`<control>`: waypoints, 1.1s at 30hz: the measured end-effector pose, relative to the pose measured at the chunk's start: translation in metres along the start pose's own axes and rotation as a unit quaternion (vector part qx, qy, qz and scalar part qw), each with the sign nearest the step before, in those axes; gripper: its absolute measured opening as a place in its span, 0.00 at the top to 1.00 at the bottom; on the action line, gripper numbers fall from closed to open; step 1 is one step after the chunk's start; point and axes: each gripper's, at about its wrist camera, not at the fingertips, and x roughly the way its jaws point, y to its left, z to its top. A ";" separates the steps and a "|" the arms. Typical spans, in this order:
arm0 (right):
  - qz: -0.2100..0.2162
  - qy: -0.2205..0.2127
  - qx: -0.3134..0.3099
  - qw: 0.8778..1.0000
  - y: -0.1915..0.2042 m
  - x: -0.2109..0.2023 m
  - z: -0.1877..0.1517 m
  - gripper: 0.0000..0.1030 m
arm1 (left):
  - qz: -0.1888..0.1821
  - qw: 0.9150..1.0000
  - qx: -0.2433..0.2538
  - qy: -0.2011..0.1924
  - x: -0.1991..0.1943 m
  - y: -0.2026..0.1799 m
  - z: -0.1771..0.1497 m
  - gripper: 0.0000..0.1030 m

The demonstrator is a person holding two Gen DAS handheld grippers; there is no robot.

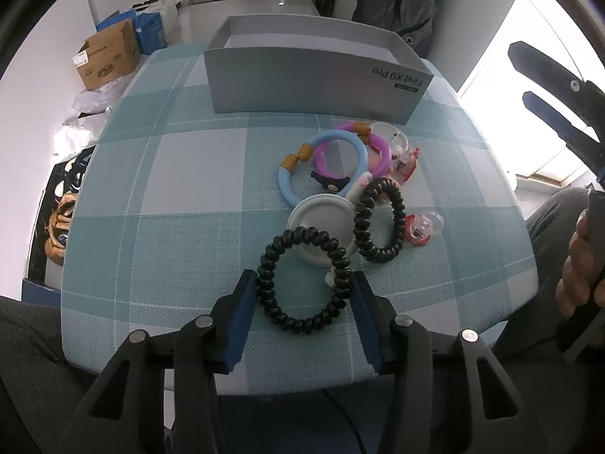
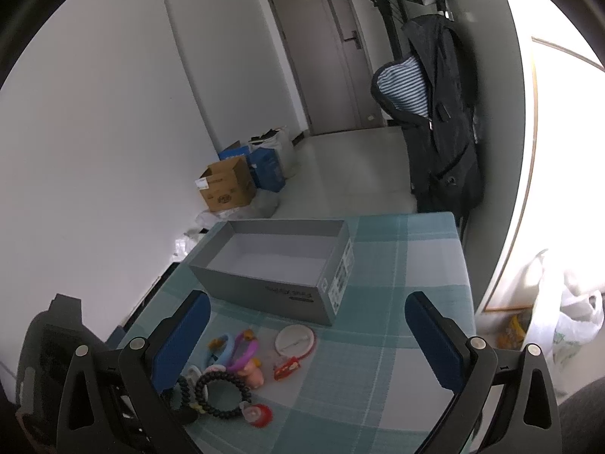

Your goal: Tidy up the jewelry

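Observation:
A black spiral hair tie (image 1: 302,235) lies on the teal checked cloth (image 1: 170,189) near the front edge. My left gripper (image 1: 302,295) is shut on it, both blue pads touching its sides. Just beyond lie a white round lid (image 1: 321,223), a second black spiral tie (image 1: 397,204), a blue ring (image 1: 287,185), a purple ring (image 1: 382,151) and red-and-clear clips (image 1: 419,227). The open grey box (image 1: 314,83) stands behind them, with nothing in it as seen in the right wrist view (image 2: 264,283). My right gripper (image 2: 306,314) hovers open over the table, holding nothing.
A hand (image 1: 578,265) holds the right gripper at the table's right side. On the floor to the left stand a cardboard box (image 2: 227,185) and blue boxes. A dark coat (image 2: 442,121) hangs behind the table. Plastic bags (image 2: 574,325) lie at the right.

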 end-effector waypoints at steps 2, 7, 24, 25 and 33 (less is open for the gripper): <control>0.000 0.000 -0.001 1.000 0.000 0.000 0.000 0.00 | -0.007 1.000 -0.001 -0.002 -0.001 0.001 0.002 0.59; 0.001 0.004 0.003 1.000 -0.001 0.001 -0.002 0.00 | -0.024 1.000 -0.010 -0.008 -0.008 0.009 0.005 0.59; 0.132 0.196 -0.065 0.970 0.053 0.058 -0.047 0.10 | -0.034 0.993 -0.067 -0.086 -0.039 0.057 0.028 0.59; 0.128 0.200 -0.072 0.969 0.057 0.060 -0.048 0.10 | -0.036 0.993 -0.071 -0.088 -0.038 0.060 0.027 0.59; 0.072 0.213 -0.121 0.967 0.069 0.074 -0.060 0.23 | -0.050 0.991 -0.090 -0.088 -0.037 0.074 0.022 0.59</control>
